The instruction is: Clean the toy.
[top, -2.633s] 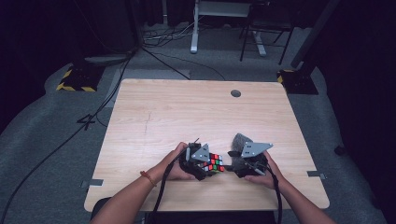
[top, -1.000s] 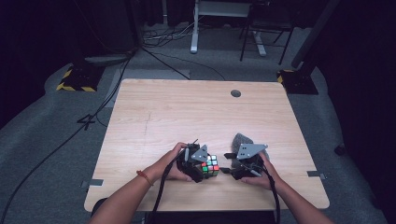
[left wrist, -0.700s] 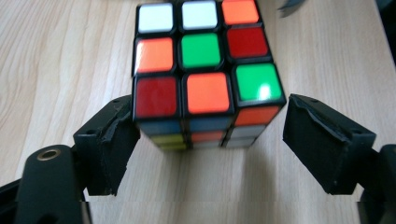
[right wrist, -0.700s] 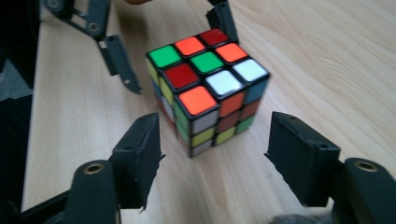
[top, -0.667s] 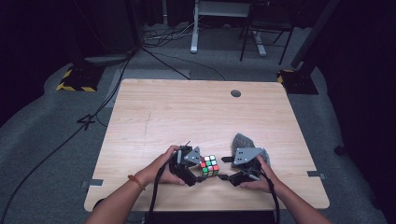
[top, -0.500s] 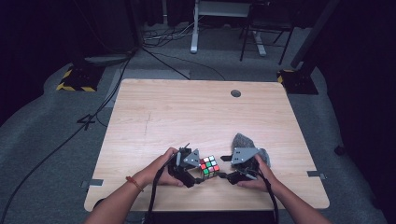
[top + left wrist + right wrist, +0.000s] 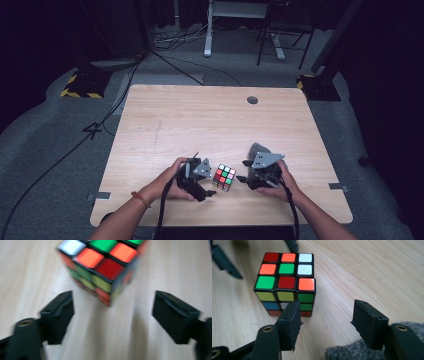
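Dark curtains and grey carpet framed a pale wooden desk [image 7: 210,120], bare save for the work near its front edge. Both tools stood with their jaws spread wide and held nothing. The left gripper [image 7: 112,312] pointed at the puzzle cube [image 7: 102,267] from close by, a corner of the cube facing the gap between its jaws, with no contact to be seen. The right gripper [image 7: 325,317] faced the same cube [image 7: 287,280] from the other side, its near jaw crossing in front of the cube's lower edge (overlap in the picture, not a proven touch). From above, the cube [image 7: 224,177] sat flat on the desk between the left gripper [image 7: 207,190] and the right gripper [image 7: 241,176].

To take the cube well, I judged that each gripper should turn square to a pair of flat faces rather than a corner, close over the middle of the sides, and press evenly so the cube did not twist or skid on the smooth wood.

Blur softened the left gripper view, so sticker edges there were uncertain. A grey fuzzy object [image 7: 352,351] under the right gripper was cut off at the frame's bottom and could not be identified. The cube's underside and far faces were hidden.
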